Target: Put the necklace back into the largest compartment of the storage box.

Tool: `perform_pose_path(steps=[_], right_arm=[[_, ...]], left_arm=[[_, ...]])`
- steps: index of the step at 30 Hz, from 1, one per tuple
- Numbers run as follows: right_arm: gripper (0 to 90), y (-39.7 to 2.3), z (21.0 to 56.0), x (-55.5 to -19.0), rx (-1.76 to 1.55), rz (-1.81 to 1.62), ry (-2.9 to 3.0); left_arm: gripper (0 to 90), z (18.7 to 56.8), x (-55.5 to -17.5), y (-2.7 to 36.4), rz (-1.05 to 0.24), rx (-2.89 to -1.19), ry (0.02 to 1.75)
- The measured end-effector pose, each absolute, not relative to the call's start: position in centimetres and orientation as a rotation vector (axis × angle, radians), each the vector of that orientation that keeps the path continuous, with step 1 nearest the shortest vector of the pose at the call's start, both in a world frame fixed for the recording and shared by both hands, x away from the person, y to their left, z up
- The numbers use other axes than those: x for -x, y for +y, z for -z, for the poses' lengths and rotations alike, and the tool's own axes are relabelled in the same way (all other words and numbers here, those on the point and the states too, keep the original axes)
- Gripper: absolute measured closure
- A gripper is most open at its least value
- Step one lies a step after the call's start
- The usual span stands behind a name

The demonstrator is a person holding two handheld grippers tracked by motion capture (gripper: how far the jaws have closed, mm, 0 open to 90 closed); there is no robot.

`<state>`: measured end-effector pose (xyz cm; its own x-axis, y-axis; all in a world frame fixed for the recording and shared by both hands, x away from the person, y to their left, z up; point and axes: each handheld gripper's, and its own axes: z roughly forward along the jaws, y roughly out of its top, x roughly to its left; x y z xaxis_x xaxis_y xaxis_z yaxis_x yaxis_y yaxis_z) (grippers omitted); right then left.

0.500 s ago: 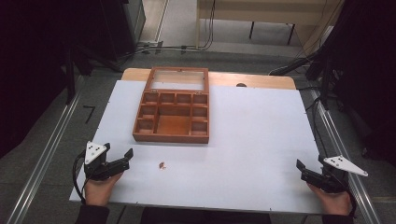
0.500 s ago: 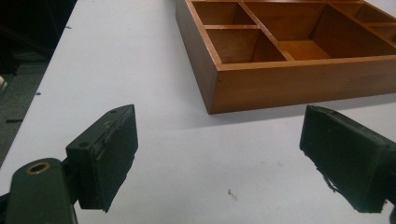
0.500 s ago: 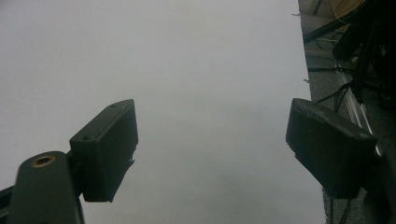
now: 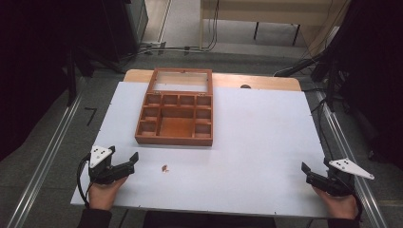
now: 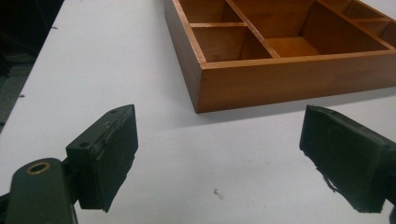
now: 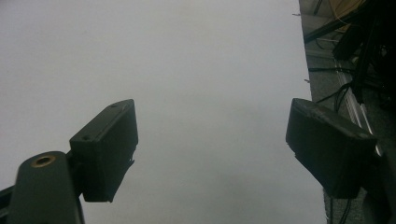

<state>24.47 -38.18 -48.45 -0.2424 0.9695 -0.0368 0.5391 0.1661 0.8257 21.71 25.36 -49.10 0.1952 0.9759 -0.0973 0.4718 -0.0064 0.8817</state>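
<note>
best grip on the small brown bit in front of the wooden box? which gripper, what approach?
Probably the left gripper, jaws wide open and nearest. The small brown piece lies low on the white table, clear of the wooden box, so come from above, jaws straddling it. Its shape is too small to tell, so no preferred axis.

Grey floor [image 4: 43, 156], cables [image 4: 157, 47], pale furniture legs [image 4: 256, 28], possibly desk.

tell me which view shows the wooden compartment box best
The high view: the whole wooden box sits on the white table with its lid open, every compartment visible. The left gripper view gives a close look at one near corner and a few compartments. The right gripper view looks along its open claw at bare table.
</note>
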Motion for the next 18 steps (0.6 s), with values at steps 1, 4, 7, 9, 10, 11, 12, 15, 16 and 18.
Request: perform_pose_path(steps=[1,4,7,9,10,11,12,15,16,18], right_arm=[[15.3,-38.2,48.4,-24.5,-1.426,-0.951,1.863],[15.2,-38.2,48.4,-24.5,-1.426,-0.950,1.863],[15.3,-38.2,48.5,-24.5,-1.426,-0.951,1.864],[15.3,-38.2,48.5,-24.5,-1.426,-0.950,1.864],[15.3,-38.2,48.5,-24.5,-1.426,-0.950,1.864],[15.3,-38.1,48.5,-24.5,-1.425,-0.950,1.864],[15.2,-38.1,48.5,-24.5,-1.424,-0.949,1.865],[15.3,-38.1,48.5,-24.5,-1.425,-0.948,1.864],[15.2,-38.1,48.5,-24.5,-1.424,-0.948,1.864],[15.3,-38.1,48.5,-24.5,-1.424,-0.949,1.866]], left_arm=[[12.1,49.1,-21.7,25.3,-0.738,-1.614,1.400],[12.1,49.2,-21.7,25.1,-0.734,-1.616,1.397],[12.6,49.3,-21.8,25.0,-0.724,-1.622,1.390],[12.7,49.4,-21.8,24.9,-0.714,-1.626,1.387],[12.7,49.4,-21.9,24.8,-0.707,-1.629,1.388],[12.7,49.4,-21.9,24.8,-0.702,-1.630,1.385],[12.7,49.4,-21.9,24.8,-0.702,-1.630,1.385],[12.7,49.6,-21.9,24.4,-0.695,-1.648,1.377],[12.7,49.6,-22.0,24.1,-0.695,-1.658,1.372],[12.7,49.7,-22.0,23.9,-0.693,-1.666,1.367]])
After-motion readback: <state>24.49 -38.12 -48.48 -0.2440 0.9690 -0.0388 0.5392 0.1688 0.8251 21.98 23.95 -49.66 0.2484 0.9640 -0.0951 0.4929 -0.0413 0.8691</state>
